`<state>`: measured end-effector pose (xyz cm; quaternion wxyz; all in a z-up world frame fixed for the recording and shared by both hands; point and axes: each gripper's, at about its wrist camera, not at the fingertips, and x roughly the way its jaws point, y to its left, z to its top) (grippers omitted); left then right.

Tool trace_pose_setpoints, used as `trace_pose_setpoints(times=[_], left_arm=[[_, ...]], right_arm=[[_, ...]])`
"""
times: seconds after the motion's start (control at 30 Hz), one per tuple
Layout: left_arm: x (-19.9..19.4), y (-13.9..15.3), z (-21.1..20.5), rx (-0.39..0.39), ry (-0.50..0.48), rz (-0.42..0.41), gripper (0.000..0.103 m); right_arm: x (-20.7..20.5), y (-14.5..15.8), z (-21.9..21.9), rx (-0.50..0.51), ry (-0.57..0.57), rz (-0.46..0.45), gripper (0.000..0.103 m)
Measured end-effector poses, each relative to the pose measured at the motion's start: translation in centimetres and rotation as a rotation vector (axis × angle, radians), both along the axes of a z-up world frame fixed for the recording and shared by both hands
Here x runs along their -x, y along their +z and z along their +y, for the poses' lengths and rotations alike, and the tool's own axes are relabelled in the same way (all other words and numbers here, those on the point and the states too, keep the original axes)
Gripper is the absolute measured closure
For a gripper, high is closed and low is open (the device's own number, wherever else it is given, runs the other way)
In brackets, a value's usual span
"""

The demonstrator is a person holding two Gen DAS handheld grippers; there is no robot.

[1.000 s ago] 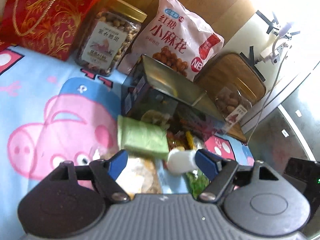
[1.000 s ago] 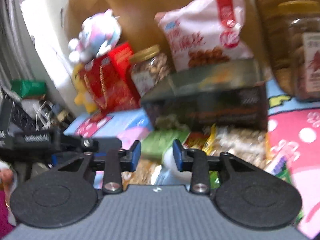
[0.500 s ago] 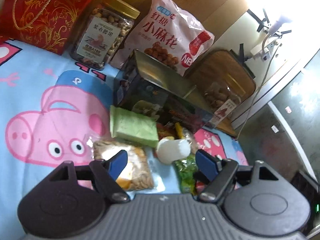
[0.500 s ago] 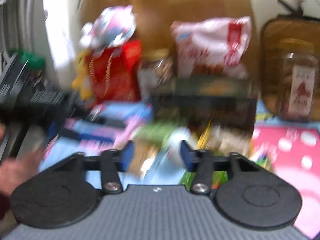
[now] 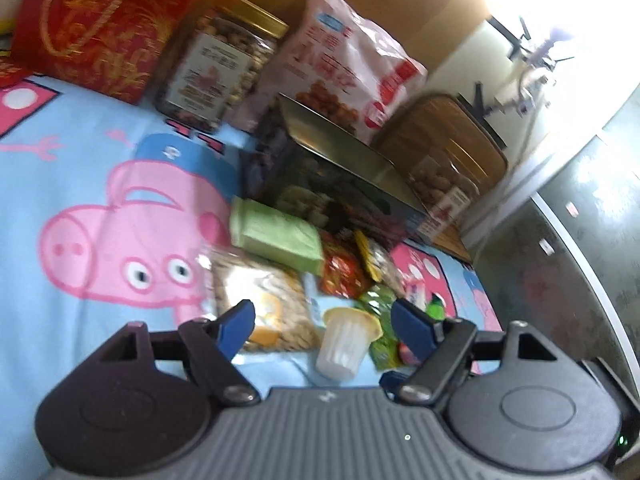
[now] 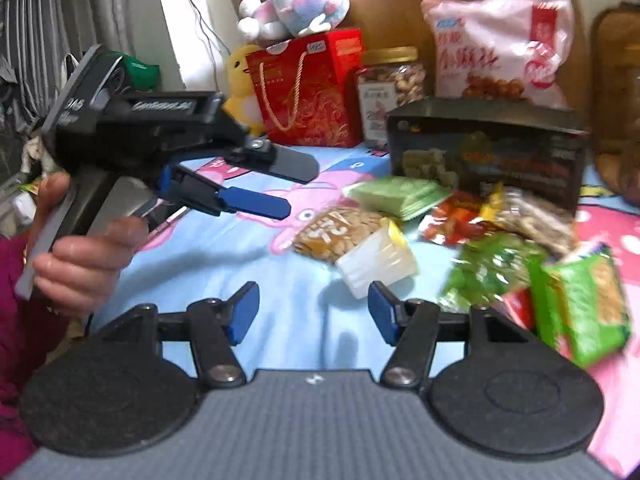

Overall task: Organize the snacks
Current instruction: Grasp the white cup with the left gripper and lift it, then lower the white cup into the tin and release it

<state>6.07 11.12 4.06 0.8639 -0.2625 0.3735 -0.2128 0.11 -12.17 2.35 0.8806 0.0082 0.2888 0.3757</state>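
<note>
Both grippers have pulled back from the pile, the left gripper (image 5: 323, 318) and right gripper (image 6: 313, 309) spread wide on nothing, and the jelly cup (image 5: 345, 339) lies tipped on the cloth (image 6: 208, 264) between the left jaws, so it's not yet picked.

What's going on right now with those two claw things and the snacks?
Left gripper open, empty. Right gripper open, empty. Jelly cup on its side among loose snack packets, ungrasped. Nothing blocking it.
</note>
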Motion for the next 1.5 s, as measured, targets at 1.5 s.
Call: trace_pose_setpoints(times=[1.5], left_arm=[[-14.5, 4.1, -8.4, -0.232, -0.066, -0.15, 0.059]], right_arm=[[-16.1, 3.8, -0.5, -0.013, -0.304, -0.132, 0.053]])
